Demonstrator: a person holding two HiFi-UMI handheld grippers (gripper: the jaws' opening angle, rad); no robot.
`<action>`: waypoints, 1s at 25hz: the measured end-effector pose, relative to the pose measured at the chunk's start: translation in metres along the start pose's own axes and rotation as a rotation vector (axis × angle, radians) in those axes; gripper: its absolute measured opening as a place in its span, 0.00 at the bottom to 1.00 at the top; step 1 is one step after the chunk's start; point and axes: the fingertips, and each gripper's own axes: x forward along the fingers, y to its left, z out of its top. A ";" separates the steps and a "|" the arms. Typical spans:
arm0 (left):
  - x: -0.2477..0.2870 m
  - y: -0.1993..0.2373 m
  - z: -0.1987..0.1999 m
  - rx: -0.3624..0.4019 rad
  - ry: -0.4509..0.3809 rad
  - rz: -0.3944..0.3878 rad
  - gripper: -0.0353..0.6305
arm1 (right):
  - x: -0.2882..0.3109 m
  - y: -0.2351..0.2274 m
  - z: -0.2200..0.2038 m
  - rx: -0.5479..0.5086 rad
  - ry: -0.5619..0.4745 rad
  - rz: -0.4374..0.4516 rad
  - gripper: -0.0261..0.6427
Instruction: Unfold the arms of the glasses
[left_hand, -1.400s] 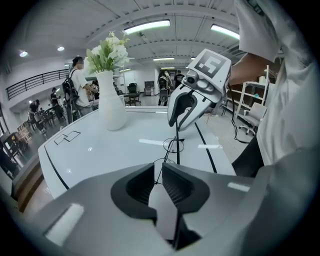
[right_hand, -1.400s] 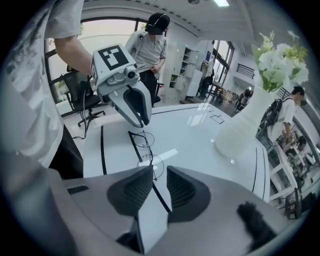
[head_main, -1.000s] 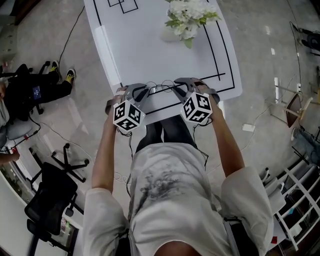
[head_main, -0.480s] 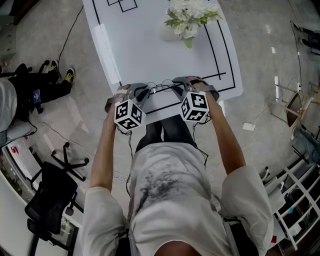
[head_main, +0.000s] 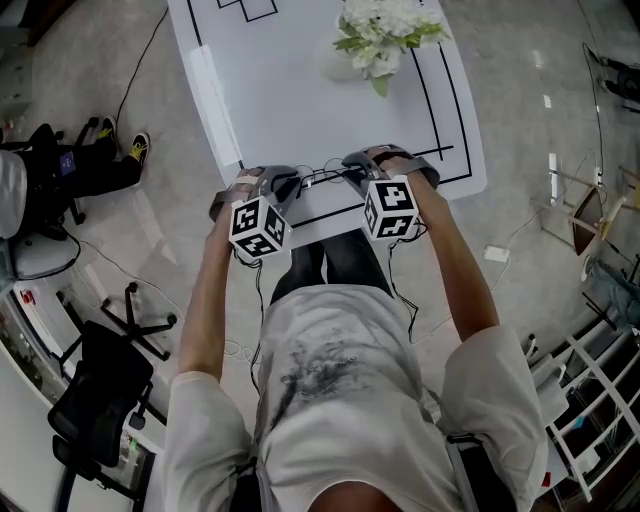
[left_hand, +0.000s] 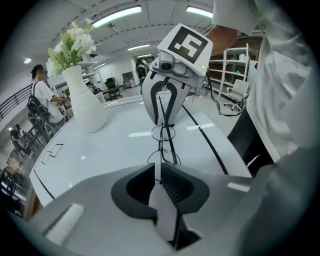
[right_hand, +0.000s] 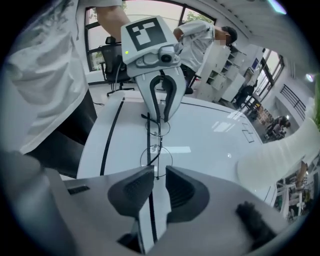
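Thin wire-rimmed glasses (head_main: 322, 178) hang between my two grippers just above the near edge of the white table (head_main: 300, 90). My left gripper (head_main: 288, 186) is shut on one end of the frame; in the left gripper view its jaws (left_hand: 160, 167) pinch the thin wire, with both round lenses (left_hand: 162, 145) stretching away toward the right gripper (left_hand: 163, 120). My right gripper (head_main: 354, 172) is shut on the other end; in the right gripper view the wire runs between its jaws (right_hand: 157, 172) and the glasses (right_hand: 156, 148) lead to the left gripper (right_hand: 159, 119).
A white ribbed vase of white flowers (head_main: 380, 40) stands at the table's far right, also large at the left in the left gripper view (left_hand: 82, 100). Black lines mark the tabletop. Office chairs (head_main: 110, 360) and cables lie on the floor left; shelving (head_main: 590, 380) stands right.
Both grippers have moved slightly forward over the table edge with the glasses between them. A person at the far left has shifted.
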 end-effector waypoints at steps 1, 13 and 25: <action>0.000 -0.001 0.000 0.004 0.000 -0.006 0.13 | 0.000 0.000 0.000 -0.014 0.001 0.018 0.16; -0.001 -0.002 0.000 -0.022 -0.015 -0.060 0.08 | -0.002 0.002 0.003 0.034 -0.035 0.154 0.11; 0.000 -0.002 0.000 -0.038 -0.011 -0.114 0.07 | 0.000 -0.002 0.004 0.088 -0.043 0.251 0.11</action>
